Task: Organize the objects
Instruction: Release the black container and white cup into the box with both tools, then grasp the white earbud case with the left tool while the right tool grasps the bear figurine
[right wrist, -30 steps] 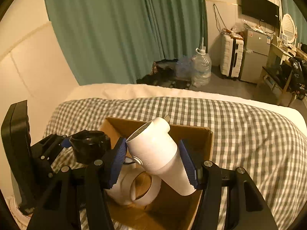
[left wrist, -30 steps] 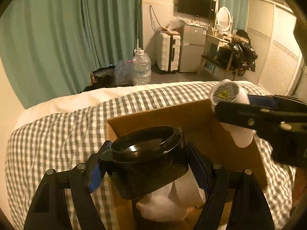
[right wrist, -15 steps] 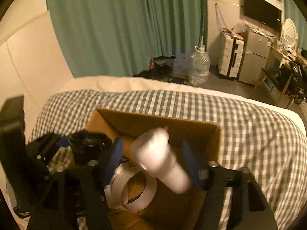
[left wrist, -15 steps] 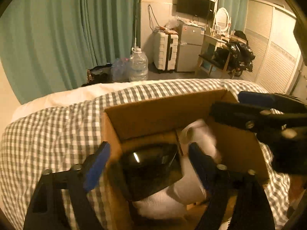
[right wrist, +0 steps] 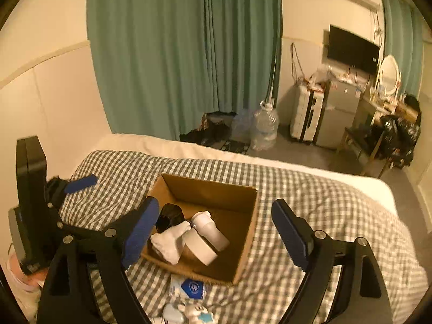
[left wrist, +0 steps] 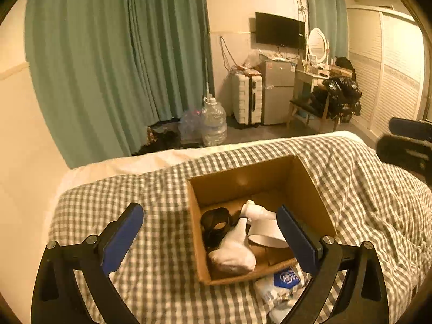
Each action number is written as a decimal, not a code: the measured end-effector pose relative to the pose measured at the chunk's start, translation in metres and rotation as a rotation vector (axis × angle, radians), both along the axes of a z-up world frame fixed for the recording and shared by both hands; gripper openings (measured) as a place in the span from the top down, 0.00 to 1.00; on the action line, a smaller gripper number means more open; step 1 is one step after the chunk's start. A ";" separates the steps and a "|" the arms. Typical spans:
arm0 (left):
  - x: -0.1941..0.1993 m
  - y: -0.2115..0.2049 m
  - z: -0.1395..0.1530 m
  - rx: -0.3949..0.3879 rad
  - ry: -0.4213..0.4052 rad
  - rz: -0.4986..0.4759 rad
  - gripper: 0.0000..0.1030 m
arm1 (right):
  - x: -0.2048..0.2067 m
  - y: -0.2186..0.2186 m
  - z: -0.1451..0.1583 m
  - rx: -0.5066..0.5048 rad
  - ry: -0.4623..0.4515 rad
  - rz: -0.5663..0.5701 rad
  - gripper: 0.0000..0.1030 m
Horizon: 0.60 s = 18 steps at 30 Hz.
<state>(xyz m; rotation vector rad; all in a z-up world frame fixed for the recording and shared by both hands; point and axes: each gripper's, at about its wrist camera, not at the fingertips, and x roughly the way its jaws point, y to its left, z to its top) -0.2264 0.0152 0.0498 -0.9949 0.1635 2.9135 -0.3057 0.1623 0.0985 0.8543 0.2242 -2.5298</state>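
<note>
Bed with grey-white checked duvet (left wrist: 151, 243) fills the foreground, white sheet showing along its far edge; behind it teal curtains (left wrist: 113, 67), water jugs (left wrist: 213, 121) on the floor, a white suitcase (left wrist: 247, 98) beside a small fridge (left wrist: 278, 91), wall TV (left wrist: 279, 29), and a desk with an oval mirror (left wrist: 317, 41). Open cardboard box (left wrist: 243, 181) sits on the duvet, roughly mid-bed. Inside it, near the left wall: black jar (left wrist: 216, 222) lying tilted; white bottle (right wrist: 209, 228) on its side toward the middle, white tape roll (right wrist: 198, 245) touching it, white sock (left wrist: 233, 248) at the near-left corner. Just outside the box's near edge on the duvet – a white packet with a blue logo (right wrist: 190, 287) and some small white items, too blurred to name. Left gripper (left wrist: 210, 232) held above the duvet left of and over the box, jaws spread wide, nothing between the blue pads. Right gripper (right wrist: 216, 230) likewise above the box's near side, jaws wide apart and empty – box contents visible through the gap. Each gripper appears at the edge of the other's view: right one at far right, left one at far left
</note>
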 end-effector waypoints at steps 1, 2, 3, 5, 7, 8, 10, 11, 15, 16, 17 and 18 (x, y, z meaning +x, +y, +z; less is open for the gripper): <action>0.006 -0.003 0.004 -0.001 0.001 0.007 0.00 | 0.007 0.002 0.005 0.009 0.010 0.007 0.15; 0.012 -0.004 0.008 0.001 -0.001 0.013 0.00 | 0.017 0.002 0.009 0.021 0.024 0.016 0.15; 0.016 -0.006 0.011 0.005 -0.002 0.013 0.00 | 0.024 0.004 0.011 0.027 0.033 0.021 0.15; 0.026 -0.006 0.016 0.007 0.002 0.017 0.00 | 0.041 0.005 0.013 0.045 0.061 0.034 0.15; 0.037 -0.008 0.017 -0.012 0.006 0.051 0.00 | 0.058 0.007 0.014 0.059 0.093 0.040 0.15; 0.041 -0.009 0.016 -0.021 0.007 0.073 0.00 | 0.065 0.007 0.012 0.071 0.108 0.039 0.15; 0.049 -0.007 0.014 -0.034 0.001 0.111 0.00 | 0.078 0.005 0.006 0.111 0.134 0.050 0.15; 0.053 -0.006 0.012 -0.032 -0.004 0.115 0.00 | 0.082 0.005 0.003 0.124 0.141 0.055 0.15; 0.068 -0.003 0.001 -0.008 0.004 0.130 0.00 | 0.094 0.001 -0.013 0.157 0.139 0.084 0.15; 0.071 -0.002 -0.002 -0.009 0.012 0.135 0.00 | 0.094 0.000 -0.020 0.162 0.127 0.092 0.15; 0.075 -0.001 -0.006 -0.013 0.019 0.140 0.00 | 0.094 -0.001 -0.026 0.165 0.114 0.098 0.15; 0.077 0.000 -0.012 -0.017 0.022 0.145 0.00 | 0.093 -0.002 -0.034 0.167 0.104 0.103 0.15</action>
